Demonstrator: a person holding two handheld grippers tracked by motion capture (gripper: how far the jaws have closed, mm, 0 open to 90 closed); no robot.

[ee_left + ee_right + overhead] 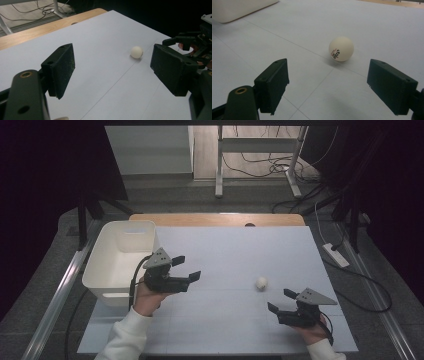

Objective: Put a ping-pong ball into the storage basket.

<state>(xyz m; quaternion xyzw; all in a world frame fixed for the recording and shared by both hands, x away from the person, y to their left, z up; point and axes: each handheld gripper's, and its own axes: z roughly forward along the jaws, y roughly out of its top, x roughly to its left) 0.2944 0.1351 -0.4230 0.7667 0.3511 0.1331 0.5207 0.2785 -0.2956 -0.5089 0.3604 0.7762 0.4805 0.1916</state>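
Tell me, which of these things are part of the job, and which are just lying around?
Part of the job:
white ball
right gripper, open, nearest the ball
left gripper, open
white bin, probably

Just lying about:
power strip on the floor
cables beyond the table

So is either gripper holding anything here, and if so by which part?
Nothing is held. The left gripper and the right gripper both stand open and empty; the white ball lies free on the table.
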